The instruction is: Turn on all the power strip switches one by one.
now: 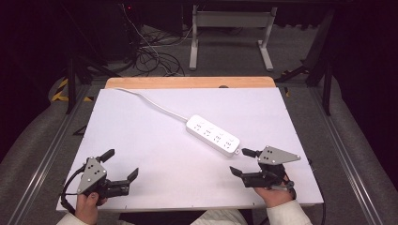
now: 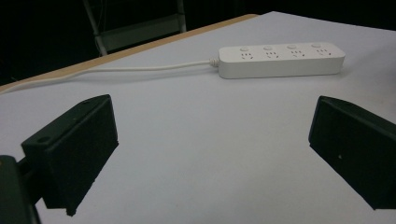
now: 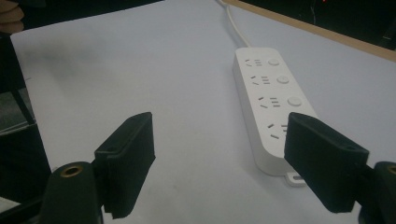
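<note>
A white power strip (image 1: 212,135) with several sockets and buttons lies slantwise in the middle of the white table (image 1: 155,140), its white cable (image 1: 150,103) running to the far left edge. My left gripper (image 1: 120,164) rests at the near left, jaws wide open and empty. My right gripper (image 1: 242,162) sits at the near right, open and empty, just short of the strip's near end. The left gripper view has the strip (image 2: 280,59) lying crosswise beyond my left gripper (image 2: 212,158). The right gripper view has the strip (image 3: 273,102) just ahead of my right gripper (image 3: 224,163), beside the right jaw.
A wooden strip (image 1: 190,82) borders the table's far edge. Beyond it stand a white metal frame (image 1: 230,28) and tangled cables (image 1: 150,51) on the floor. Metal rails (image 1: 51,140) run along both sides of the table.
</note>
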